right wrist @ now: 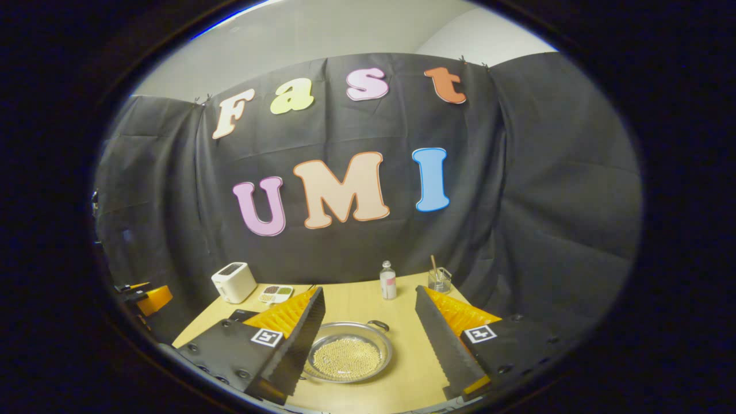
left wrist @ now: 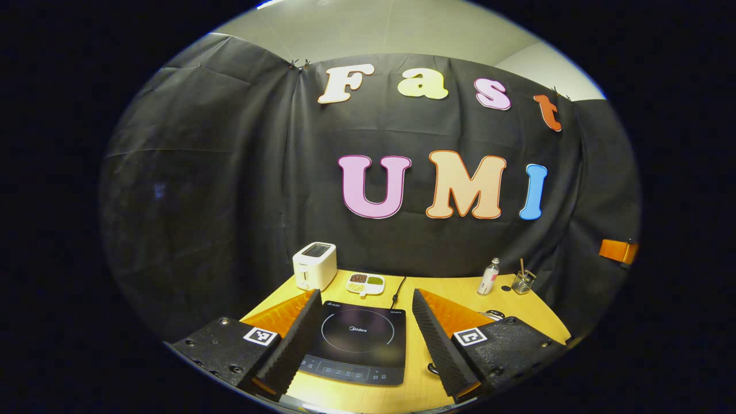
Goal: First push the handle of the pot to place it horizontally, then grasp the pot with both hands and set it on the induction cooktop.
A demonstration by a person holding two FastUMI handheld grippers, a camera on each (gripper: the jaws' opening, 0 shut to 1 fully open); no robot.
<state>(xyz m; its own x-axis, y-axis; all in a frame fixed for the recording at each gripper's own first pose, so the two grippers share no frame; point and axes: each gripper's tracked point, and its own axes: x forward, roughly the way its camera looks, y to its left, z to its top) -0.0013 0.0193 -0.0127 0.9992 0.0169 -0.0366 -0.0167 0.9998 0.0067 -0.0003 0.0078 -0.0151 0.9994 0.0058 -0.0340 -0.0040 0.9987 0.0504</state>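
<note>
Left gripper (left wrist: 364,333) open above cooktop (left wrist: 357,340); right gripper (right wrist: 368,339) open above pot (right wrist: 348,351).

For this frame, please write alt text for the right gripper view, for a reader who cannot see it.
The right gripper hangs open above a shallow metal pot of small pale beads on a wooden table, touching nothing. Behind stand a white toaster, a divided dish, a small bottle and a glass.
</note>
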